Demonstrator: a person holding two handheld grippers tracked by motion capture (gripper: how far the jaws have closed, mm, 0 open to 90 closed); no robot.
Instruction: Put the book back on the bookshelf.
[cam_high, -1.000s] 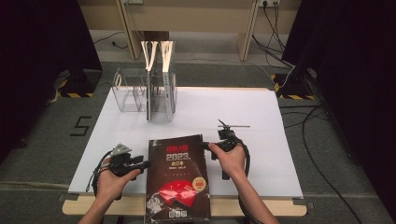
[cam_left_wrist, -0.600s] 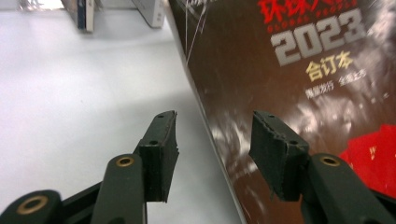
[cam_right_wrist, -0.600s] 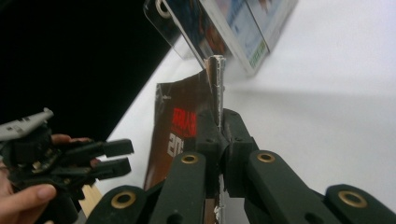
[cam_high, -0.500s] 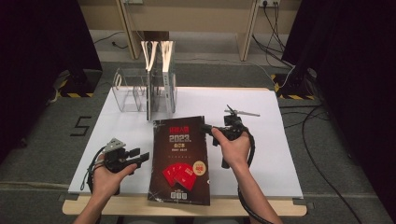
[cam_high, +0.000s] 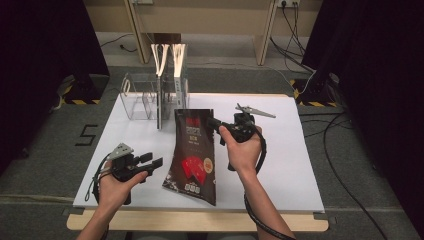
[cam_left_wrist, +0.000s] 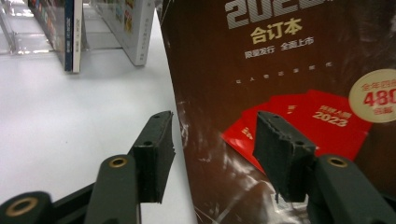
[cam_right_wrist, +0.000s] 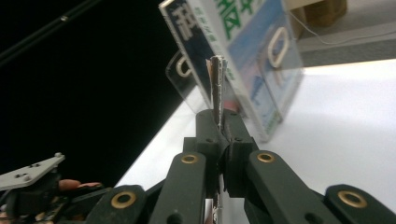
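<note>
The right gripper (cam_high: 216, 124) pinches the tilted dark-brown glossy magazine (cam_high: 192, 150) at its edge, while the left gripper (cam_high: 156, 161), jaws just opening, stands spread beside it.

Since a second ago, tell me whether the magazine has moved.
Yes. The magazine, clamped by the right gripper, has tilted up off the table, its top edge now nearer the clear rack.

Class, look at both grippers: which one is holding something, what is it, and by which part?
The right gripper clamps the dark brown, red-printed magazine by its right edge near the top; the left gripper is open, holding nothing.
</note>
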